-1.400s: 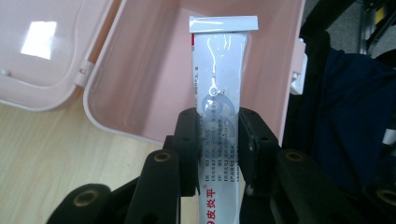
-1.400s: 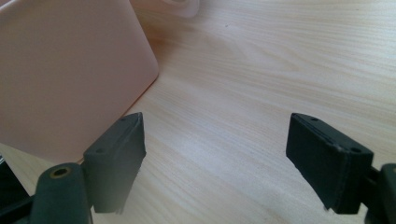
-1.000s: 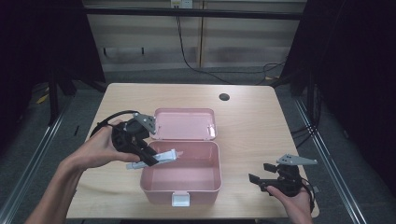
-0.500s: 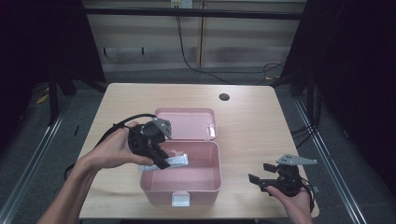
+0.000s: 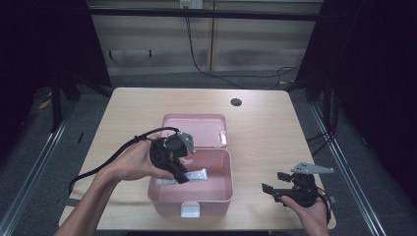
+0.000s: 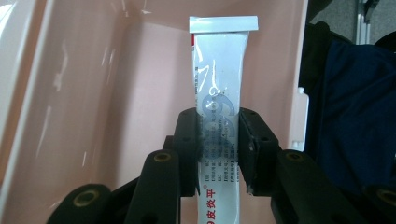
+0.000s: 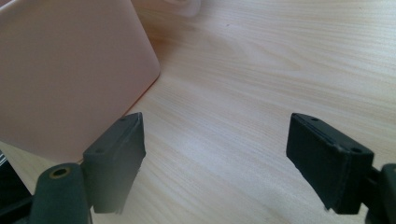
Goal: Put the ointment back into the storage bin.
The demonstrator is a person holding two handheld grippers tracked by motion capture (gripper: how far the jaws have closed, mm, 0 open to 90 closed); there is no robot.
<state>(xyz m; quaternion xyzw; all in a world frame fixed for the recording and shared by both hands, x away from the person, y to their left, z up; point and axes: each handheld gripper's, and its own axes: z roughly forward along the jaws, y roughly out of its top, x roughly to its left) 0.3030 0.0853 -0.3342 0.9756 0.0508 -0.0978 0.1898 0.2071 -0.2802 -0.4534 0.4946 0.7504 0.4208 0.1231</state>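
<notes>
Over the open pink box (image 5: 216, 189) at the near middle of the wooden surface (image 5: 260, 132), the left gripper (image 5: 181, 174) reaches down inside, its jaws closed on a white tube (image 5: 196, 174) that lies lengthwise between them. From the left gripper view, the tube (image 6: 219, 88) runs away from the jaws toward the far wall of the box (image 6: 93, 93), its flat crimped end farthest out and red and grey print (too small to read) along its body. The box lid (image 5: 194, 129) lies folded back flat on the far side, and a white latch (image 5: 190, 210) sits on the near wall.

At the near right of the surface, well apart from the box, the right gripper (image 5: 275, 186) rests in the person's hand (image 5: 310, 214) with its jaws spread wide and nothing between them; the right gripper view shows bare wood grain between the two black pads (image 7: 116, 158), with a rounded corner of the box (image 7: 70, 70) just to the left. A black cable (image 5: 108, 162) trails from the left gripper off the left edge. A small dark round hole (image 5: 236, 102) marks the far side of the surface.
</notes>
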